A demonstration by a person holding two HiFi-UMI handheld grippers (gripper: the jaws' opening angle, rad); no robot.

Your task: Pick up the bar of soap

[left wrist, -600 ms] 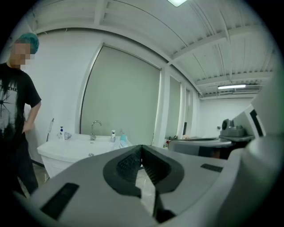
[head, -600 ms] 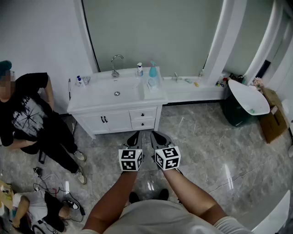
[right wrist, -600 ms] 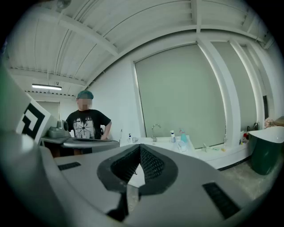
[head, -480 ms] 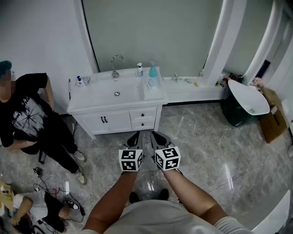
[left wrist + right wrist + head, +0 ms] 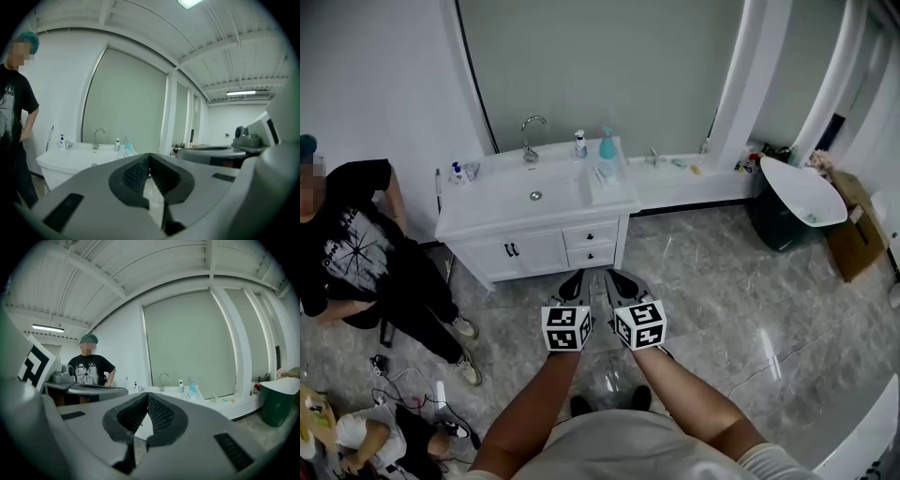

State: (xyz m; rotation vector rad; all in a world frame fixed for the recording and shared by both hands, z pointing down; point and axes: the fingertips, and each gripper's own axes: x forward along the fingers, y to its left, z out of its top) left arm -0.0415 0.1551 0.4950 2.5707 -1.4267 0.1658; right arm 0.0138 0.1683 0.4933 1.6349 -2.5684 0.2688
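1. The floor [image 5: 741, 281] is grey marble. Against half a second ago, the whole room sits slightly further left in the head view.
2. The vanity [image 5: 502, 202] stands against the wall, well ahead of both grippers. It has slid a little left with the rest, and its faucet [image 5: 531, 134] with it.
3. The tub [image 5: 802, 192], dark outside and white inside, stands at the right. It is also a little further left than before.
4. A person [image 5: 352, 244] in a black shirt stands left of the vanity, now nearer the frame's edge. A second person [image 5: 370, 436] crouches at the lower left.
5. The left gripper [image 5: 573, 283] and right gripper [image 5: 616, 281] are held side by side above the floor, at the same spot in the view as before. Each has its jaws pressed together at the tips, with nothing between them.
6. The soap is too small to pick out for sure. A pale lump [image 5: 605, 174] lies on the vanity top just in front of the teal bottle [image 5: 607, 143], far from both grippers.
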